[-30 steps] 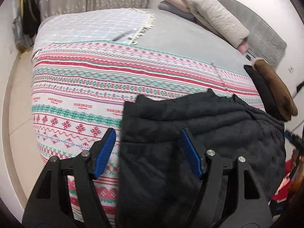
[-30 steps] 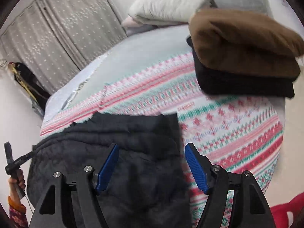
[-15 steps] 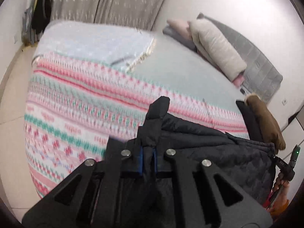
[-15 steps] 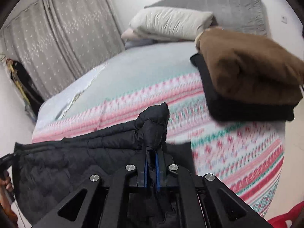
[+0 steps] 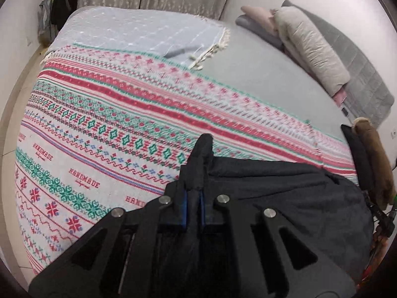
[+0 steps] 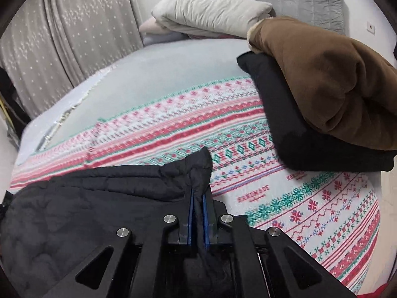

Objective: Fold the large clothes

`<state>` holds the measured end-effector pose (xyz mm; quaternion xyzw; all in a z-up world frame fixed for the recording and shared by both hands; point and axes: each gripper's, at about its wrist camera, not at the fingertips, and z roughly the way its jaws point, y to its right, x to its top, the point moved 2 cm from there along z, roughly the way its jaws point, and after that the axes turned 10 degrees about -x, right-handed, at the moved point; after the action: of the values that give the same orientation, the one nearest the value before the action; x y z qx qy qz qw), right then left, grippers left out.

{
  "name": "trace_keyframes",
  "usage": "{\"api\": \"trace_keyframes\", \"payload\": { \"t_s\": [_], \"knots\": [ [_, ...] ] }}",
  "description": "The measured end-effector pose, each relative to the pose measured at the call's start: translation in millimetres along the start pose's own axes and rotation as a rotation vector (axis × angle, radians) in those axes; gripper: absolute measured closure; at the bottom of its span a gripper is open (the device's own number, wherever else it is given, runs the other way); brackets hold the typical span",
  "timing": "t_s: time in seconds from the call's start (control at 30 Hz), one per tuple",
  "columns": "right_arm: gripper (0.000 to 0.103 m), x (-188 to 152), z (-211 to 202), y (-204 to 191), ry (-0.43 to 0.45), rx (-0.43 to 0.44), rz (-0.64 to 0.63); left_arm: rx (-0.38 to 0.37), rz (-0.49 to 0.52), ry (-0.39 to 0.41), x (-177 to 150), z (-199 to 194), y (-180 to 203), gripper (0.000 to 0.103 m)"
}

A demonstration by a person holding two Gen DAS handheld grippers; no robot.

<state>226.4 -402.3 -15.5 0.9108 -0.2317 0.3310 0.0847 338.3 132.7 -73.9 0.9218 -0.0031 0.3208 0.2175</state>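
A large black quilted garment (image 5: 285, 198) hangs over the near edge of the bed, seen also in the right wrist view (image 6: 74, 211). My left gripper (image 5: 193, 206) is shut on the garment's left corner, which sticks up between the blue pads. My right gripper (image 6: 197, 213) is shut on the garment's right corner, held a little above the patterned blanket (image 6: 285, 198). The fabric stretches between the two grippers.
A folded brown garment (image 6: 322, 79) lies on a folded black one (image 6: 310, 144) at the bed's right side. Pillows and folded bedding (image 6: 211, 12) are stacked at the headboard. A pale blue fringed throw (image 5: 139, 32) covers the far left. Curtains (image 6: 62, 37) hang behind.
Both grippers were open over the garment a second ago. They have shut on its two corners and lifted them off the bed.
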Motion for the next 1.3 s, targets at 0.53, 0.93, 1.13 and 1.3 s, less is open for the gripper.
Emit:
{"api": "trace_keyframes", "payload": {
  "t_s": [0.53, 0.93, 1.13, 1.3],
  "knots": [
    [0.078, -10, -68, 4, 0.118, -0.201, -0.07, 0.106, 0.162, 0.078, -14, -67, 71, 0.032],
    [0.046, -87, -77, -110, 0.158, -0.021, -0.285, 0.065, 0.219, 0.011, -84, -28, 84, 0.025],
    [0.046, -79, -55, -14, 0.122, -0.154, -0.158, 0.222, 0.204, 0.026, -80, -49, 23, 0.024],
    [0.042, -83, -64, 36, 0.075, -0.186, -0.054, 0.194, 0.054, 0.013, -80, -81, -13, 0.022]
  ]
}}
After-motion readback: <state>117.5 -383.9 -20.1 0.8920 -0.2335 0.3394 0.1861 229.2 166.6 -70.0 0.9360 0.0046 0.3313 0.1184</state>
